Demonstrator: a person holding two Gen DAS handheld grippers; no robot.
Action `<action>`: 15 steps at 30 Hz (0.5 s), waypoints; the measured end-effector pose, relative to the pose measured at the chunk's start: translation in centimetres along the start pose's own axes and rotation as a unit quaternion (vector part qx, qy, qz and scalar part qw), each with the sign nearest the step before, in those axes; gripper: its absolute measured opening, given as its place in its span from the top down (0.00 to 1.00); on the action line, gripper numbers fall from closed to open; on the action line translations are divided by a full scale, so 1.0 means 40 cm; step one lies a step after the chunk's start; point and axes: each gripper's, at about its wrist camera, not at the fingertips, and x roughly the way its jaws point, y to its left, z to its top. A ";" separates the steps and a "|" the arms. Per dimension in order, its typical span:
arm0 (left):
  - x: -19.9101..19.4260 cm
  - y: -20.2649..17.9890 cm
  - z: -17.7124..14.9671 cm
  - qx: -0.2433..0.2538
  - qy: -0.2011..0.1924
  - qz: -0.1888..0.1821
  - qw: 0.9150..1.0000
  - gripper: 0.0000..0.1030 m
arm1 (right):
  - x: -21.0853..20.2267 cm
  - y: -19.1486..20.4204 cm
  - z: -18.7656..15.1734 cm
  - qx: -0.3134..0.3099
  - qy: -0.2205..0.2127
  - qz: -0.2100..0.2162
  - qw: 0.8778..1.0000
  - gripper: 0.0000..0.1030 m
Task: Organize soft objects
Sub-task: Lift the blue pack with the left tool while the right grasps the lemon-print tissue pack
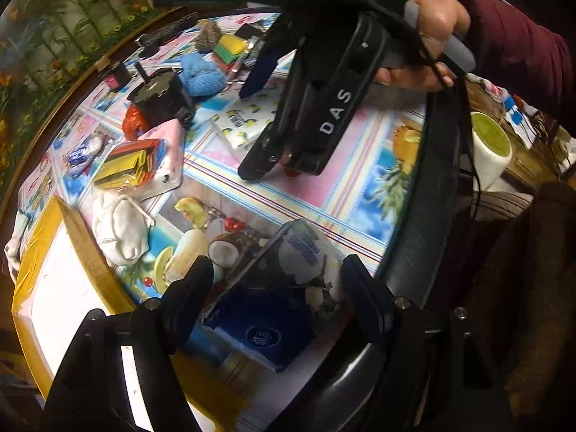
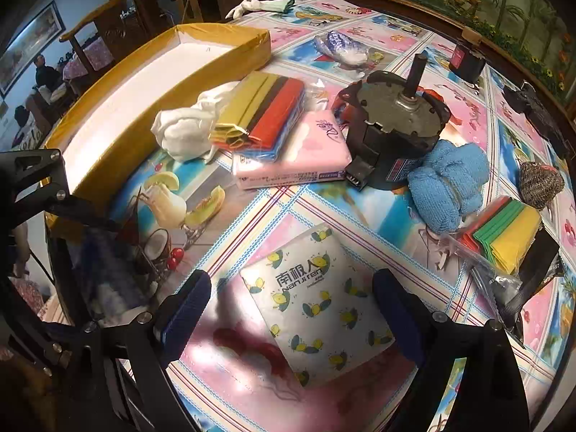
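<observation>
Yellow-rimmed tray (image 2: 230,41) shows only white floor.

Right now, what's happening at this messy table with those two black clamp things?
A person holds a handheld gripper in each hand and is sorting soft items on a cluttered table. The left gripper hangs open around a dark blue tissue pack near the table's edge, beside a yellow-rimmed box. The right gripper is open over a lemon-print tissue pack, not yet pinching it. The box looks empty so far. A blue towel, a pink tissue pack and a motor lie further back.
</observation>
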 end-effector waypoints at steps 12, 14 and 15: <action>0.039 0.005 -0.027 -0.072 0.024 -0.015 0.997 0.47 | 0.010 0.023 -0.011 0.001 0.005 -0.020 1.000 0.43; 0.041 0.015 -0.031 -0.101 0.010 -0.014 0.995 0.48 | 0.000 0.017 -0.014 0.018 -0.001 -0.020 1.000 0.47; 0.038 0.022 -0.035 -0.120 0.001 -0.016 0.993 0.48 | -0.005 0.015 -0.016 0.022 -0.006 -0.027 0.999 0.47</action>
